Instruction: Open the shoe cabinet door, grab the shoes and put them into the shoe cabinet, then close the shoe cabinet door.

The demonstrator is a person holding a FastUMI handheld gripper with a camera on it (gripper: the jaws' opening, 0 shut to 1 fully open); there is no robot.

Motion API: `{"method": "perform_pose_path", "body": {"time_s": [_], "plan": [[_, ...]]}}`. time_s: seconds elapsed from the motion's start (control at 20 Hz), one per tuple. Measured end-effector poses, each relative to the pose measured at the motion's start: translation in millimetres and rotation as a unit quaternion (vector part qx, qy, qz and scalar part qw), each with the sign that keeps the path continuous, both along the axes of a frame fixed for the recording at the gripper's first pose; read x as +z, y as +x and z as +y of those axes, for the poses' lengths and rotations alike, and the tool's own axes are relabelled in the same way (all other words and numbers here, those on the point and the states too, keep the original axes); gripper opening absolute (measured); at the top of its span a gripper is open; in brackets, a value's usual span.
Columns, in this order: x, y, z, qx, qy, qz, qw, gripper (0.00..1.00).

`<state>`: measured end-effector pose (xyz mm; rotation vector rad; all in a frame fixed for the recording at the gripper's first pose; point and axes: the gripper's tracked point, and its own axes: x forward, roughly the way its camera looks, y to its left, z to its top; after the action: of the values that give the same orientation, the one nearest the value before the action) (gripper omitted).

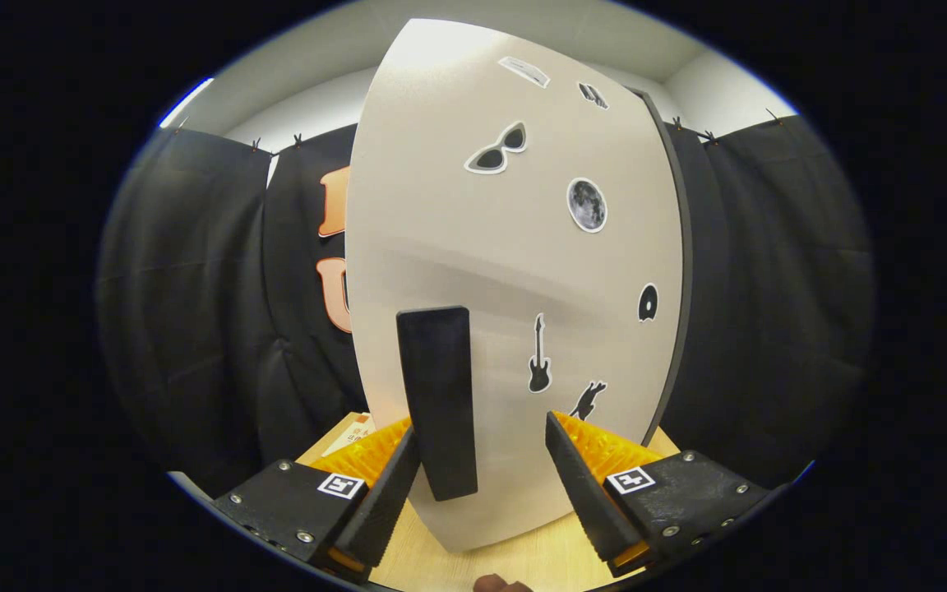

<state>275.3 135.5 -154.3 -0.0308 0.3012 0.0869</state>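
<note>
My gripper (482, 485) is sitting nearest me, its fingers spread wide and holding nothing. Between them, the tall cream shoe cabinet door (515, 271), dotted with small stickers, is standing on a pale wooden surface (523, 555). Its upright black bar handle (438, 403) is touching the left finger (383, 501).

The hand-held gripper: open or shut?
Open. The hand-held gripper has its fingers spread, the cabinet door's dark handle between them, ungripped.
</note>
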Motion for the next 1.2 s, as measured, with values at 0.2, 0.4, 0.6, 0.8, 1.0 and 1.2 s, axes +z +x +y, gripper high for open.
{"method": "perform_pose_path", "body": {"time_s": [0.2, 0.4, 0.6, 0.8, 1.0, 1.2], "plan": [[-5, 21, 9, 0.014, 0.004, -0.001, 1.000, 0.92], [-10, 39, 20, 0.024, 0.020, -0.002, 1.000, 0.92], [-13, 51, 25, 0.028, 0.027, -0.005, 0.999, 0.92], [-13, 60, 30, 0.032, 0.025, -0.003, 0.999, 0.93], [-13, 65, 31, 0.028, 0.003, -0.005, 1.000, 0.93], [-14, 72, 29, 0.023, 0.001, -0.006, 1.000, 0.95]]}}
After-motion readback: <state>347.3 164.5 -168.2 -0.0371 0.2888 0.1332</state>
